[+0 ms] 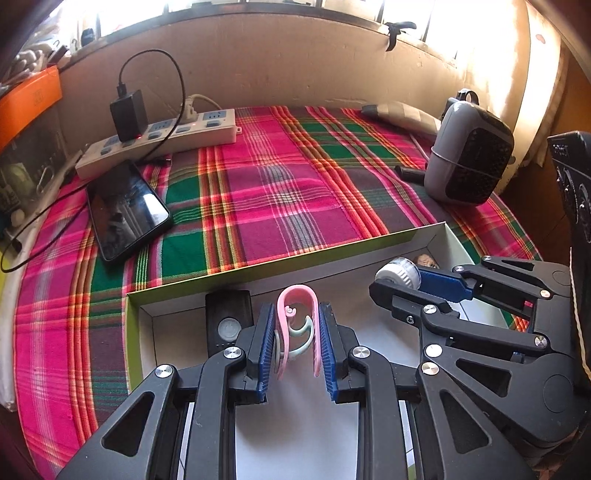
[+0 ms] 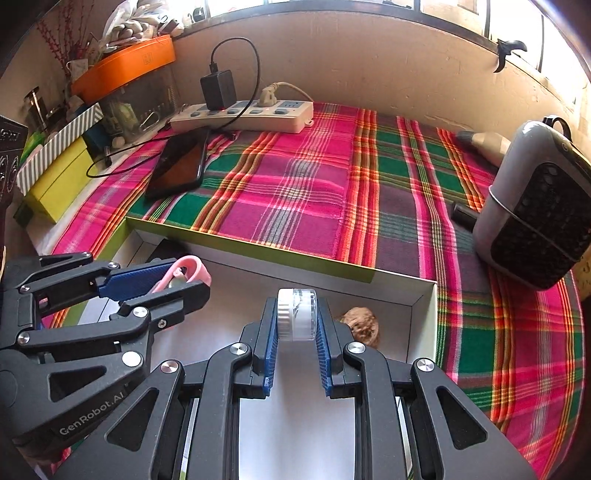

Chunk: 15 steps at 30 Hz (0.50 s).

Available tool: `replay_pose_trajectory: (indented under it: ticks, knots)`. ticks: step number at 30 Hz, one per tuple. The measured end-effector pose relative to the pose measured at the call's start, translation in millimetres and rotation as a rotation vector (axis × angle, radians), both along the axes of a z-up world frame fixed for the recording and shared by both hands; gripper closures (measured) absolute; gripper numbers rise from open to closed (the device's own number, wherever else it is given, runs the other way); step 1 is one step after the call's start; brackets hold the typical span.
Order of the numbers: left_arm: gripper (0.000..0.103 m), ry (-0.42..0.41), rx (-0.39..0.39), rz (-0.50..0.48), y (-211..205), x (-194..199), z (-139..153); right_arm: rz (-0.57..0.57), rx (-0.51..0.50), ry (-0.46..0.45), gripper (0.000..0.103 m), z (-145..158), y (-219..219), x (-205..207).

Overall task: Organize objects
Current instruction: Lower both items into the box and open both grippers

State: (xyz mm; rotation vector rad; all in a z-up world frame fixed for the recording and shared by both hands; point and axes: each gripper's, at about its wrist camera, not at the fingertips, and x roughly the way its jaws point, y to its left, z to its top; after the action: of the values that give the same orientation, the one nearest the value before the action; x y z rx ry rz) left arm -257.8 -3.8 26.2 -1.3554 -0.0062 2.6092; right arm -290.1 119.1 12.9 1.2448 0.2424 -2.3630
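Daylight pours in from the windows (image 1: 461, 22) along the top of both views, blown out to plain white with no detail behind the glass. In the left wrist view the curtain (image 1: 517, 74) at upper right is washed out by the same glare. The plaid cloth (image 2: 295, 184) is evenly and brightly lit, its colours saturated. The dark phone screen (image 1: 125, 210) carries a pale reflection. Inside the shallow box (image 2: 421, 321) the walls throw soft shadows. Both views are sharp at centre; straight lines bow strongly, and the corners fall into dark vignette.
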Motion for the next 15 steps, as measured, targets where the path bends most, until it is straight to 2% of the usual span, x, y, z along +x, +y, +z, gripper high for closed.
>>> replay_pose_trajectory:
  ticks: [15]
  knots:
    - [0.082, 0.001, -0.029, -0.005, 1.3, -6.6, -5.1, -0.011, -0.006, -0.018, 0.083, -9.6, 1.3, -5.8]
